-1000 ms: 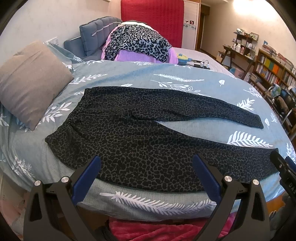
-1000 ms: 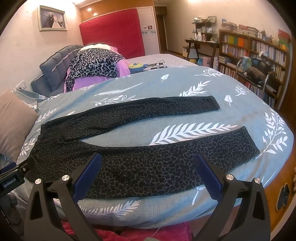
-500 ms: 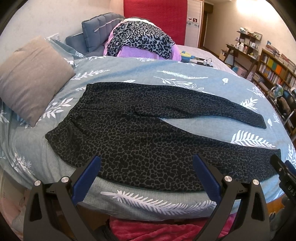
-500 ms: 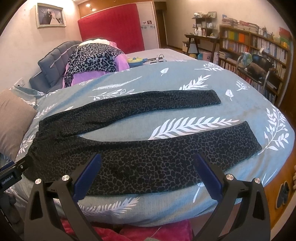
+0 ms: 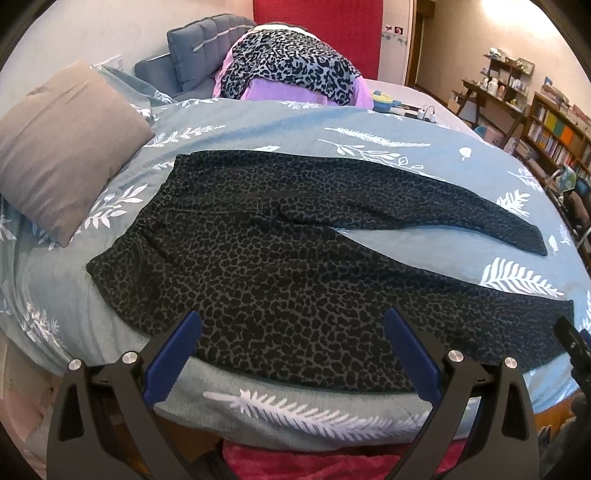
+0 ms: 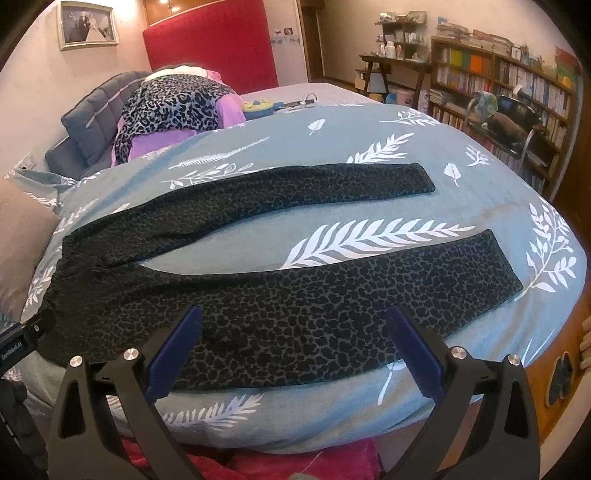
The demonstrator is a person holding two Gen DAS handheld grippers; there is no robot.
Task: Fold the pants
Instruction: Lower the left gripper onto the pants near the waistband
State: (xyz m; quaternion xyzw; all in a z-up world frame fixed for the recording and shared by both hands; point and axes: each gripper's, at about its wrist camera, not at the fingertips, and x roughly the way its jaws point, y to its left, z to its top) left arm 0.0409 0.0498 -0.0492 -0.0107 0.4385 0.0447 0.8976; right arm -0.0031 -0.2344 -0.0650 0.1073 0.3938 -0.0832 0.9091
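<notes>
A red headboard panel (image 6: 210, 44) is set against the far wall, a framed photograph (image 6: 88, 24) hung at its left; bookshelves (image 6: 498, 81) are ranged right, probably fully stocked

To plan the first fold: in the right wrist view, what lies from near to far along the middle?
right gripper → near leg of the pants → white fern print on the duvet → far leg → yellow-and-blue toy

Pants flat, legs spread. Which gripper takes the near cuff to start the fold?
Right, probably. The right gripper hangs open over the near leg, cuff in plain view. The left gripper sits open nearer the waistband.
</notes>
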